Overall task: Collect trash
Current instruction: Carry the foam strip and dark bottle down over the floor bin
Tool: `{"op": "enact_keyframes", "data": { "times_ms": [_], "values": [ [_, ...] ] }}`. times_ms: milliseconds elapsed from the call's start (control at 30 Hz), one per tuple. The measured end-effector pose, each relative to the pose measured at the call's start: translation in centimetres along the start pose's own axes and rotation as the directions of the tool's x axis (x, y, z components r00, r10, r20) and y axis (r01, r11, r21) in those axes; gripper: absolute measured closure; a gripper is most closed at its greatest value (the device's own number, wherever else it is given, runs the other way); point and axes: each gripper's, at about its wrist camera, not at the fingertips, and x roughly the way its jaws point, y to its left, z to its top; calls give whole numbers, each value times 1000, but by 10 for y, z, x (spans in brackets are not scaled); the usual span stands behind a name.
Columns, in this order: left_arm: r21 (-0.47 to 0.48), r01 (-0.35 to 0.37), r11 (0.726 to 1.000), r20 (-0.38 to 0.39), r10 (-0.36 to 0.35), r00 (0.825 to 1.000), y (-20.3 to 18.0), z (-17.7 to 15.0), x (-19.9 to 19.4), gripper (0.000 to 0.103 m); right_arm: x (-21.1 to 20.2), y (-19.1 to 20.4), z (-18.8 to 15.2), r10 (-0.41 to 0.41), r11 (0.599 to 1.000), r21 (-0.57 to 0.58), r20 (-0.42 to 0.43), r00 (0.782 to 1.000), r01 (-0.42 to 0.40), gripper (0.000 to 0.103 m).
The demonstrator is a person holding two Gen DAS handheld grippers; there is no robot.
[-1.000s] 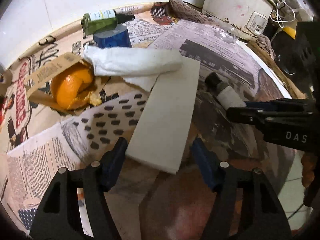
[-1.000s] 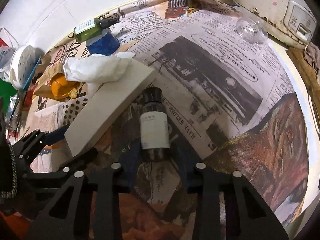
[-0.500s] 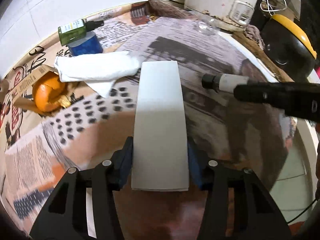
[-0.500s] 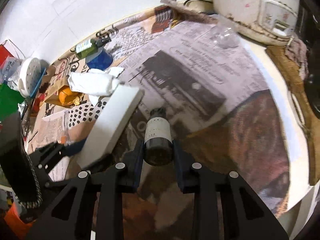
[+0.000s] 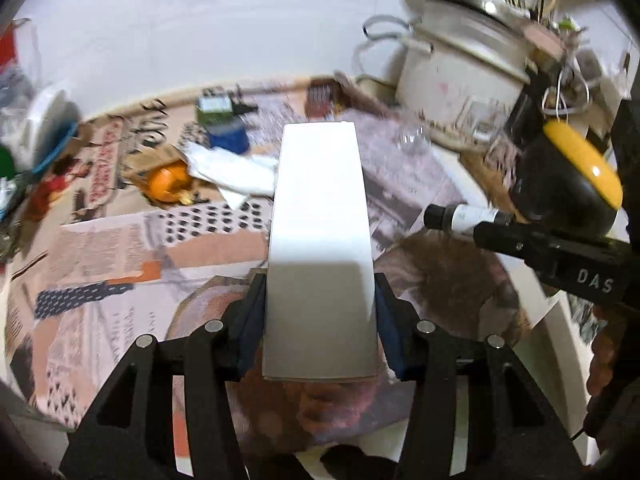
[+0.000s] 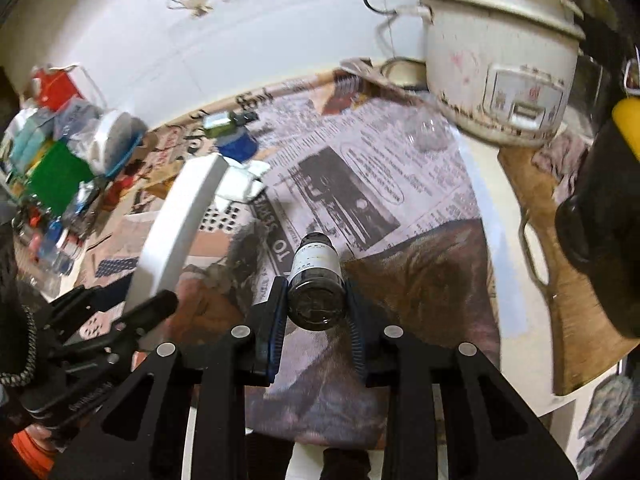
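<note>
Grip check, both sides. My left gripper (image 5: 320,312) is clamped on a long white box (image 5: 320,240), jaws pressing its two long sides near the close end; the box sticks straight out ahead, lifted clear above the newspaper-covered table (image 5: 120,248). My right gripper (image 6: 316,308) is closed around a small dark bottle (image 6: 317,280) with a white label, cap pointing away from me, held off the paper as well. From the left wrist view the bottle (image 5: 460,216) shows to the right of the box, apart from it.

On the table behind: crumpled white tissue (image 5: 236,172), orange peel (image 5: 168,180) on a torn brown paper just to its left, a blue cup (image 5: 228,138) with a green bottle (image 5: 216,106) lying across the top. Rice cooker (image 6: 500,64) stands at the far right by the wall, a clear glass piece (image 6: 430,132) in front of it. Left wrist view is motion-blurred at the edges.
</note>
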Motion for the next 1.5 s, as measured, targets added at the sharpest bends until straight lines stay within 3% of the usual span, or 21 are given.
{"op": "enact_keyframes", "data": {
  "times_ms": [233, 633, 1100, 1500],
  "values": [
    [-26, -44, 999, 80, 46, 996, -1, -6, -54, 53, -43, 16, -4, 62, 998, -27, 82, 995, -60, 77],
    [-31, -3, 1000, 119, 7, 993, 25, -56, -117, 53, -91, 76, -52, 65, 998, -31, 176, 982, -60, 77],
    [-2, 41, 999, 78, -41, 996, 77, -175, -192, 53, -102, 157, -161, 26, 999, 42, 144, 989, -32, 77],
    [-24, 65, 998, -66, -66, 996, 78, -250, -183, 53, -92, 167, -229, -6, 998, 60, 20, 1000, 5, 77]
  ]
}}
